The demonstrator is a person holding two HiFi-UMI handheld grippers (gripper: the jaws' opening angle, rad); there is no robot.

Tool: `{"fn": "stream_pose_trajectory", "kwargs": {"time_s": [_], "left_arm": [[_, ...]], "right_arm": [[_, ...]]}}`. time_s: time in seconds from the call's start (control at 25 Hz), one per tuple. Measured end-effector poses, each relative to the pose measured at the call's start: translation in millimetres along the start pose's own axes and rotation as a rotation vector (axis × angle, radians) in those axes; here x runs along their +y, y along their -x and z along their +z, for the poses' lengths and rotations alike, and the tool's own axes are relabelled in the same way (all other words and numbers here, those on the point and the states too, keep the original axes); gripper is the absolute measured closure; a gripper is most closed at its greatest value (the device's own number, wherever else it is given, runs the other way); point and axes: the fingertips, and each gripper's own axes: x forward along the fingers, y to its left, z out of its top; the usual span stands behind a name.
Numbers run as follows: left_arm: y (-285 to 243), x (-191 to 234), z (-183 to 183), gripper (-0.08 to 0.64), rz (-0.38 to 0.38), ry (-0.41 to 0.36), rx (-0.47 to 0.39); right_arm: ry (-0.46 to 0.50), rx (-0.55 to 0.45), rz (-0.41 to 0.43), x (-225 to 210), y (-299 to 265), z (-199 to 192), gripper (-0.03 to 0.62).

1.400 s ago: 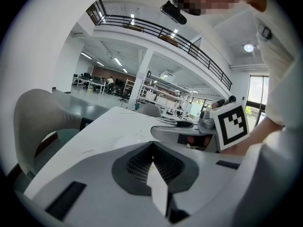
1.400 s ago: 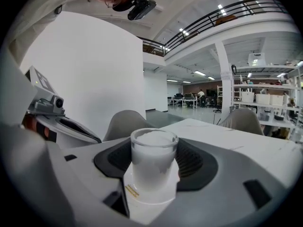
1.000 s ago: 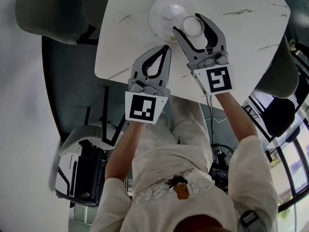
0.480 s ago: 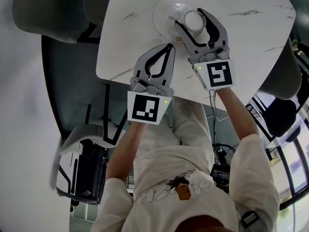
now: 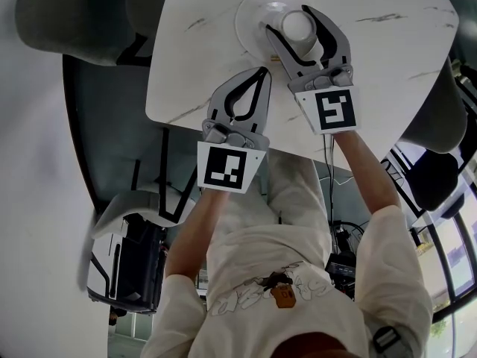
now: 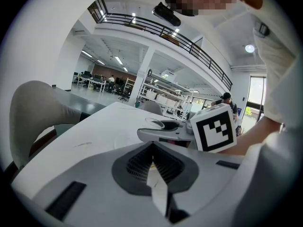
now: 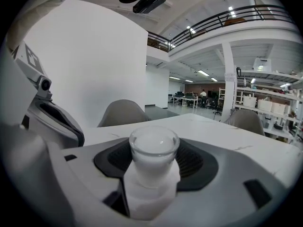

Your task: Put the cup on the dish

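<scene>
One cup (image 5: 297, 27), squeezed tight in the right claw (image 5: 287, 19), has moved over the dish (image 5: 253, 13) at its 4 o'clock side, nearly ready to put down, while the left claw (image 5: 260, 71) is closed and empty.

We cannot tell whether the cup (image 5: 297, 25) touches the dish (image 5: 252, 17); the right gripper (image 5: 288, 19) covers the dish's right part. The table (image 5: 373, 47) runs off the head view's top edge.

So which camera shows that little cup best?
The right gripper view: the cup fills the middle, upright, held in the right claw. The head view shows it small from above, over the dish. The left gripper view doesn't show it clearly.
</scene>
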Motion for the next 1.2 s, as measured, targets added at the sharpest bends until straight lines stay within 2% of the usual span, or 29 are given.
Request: {"fn": "stream_pose_trajectory", "kwargs": {"time_s": [0.68, 1.08, 1.2], "left_arm": [[8, -14, 17, 0.558, 0.002, 0.003, -0.01], [25, -30, 53, 0.558, -0.01, -0.034, -0.043], [32, -37, 56, 0.558, -0.019, -0.044, -0.026]], "right_arm": [[0.004, 0.019, 0.001, -1, 21, 10, 0.321], [-0.048, 0.004, -0.03, -4, 58, 32, 0.321], [-0.074, 0.007, -0.03, -1, 72, 36, 0.321]]}}
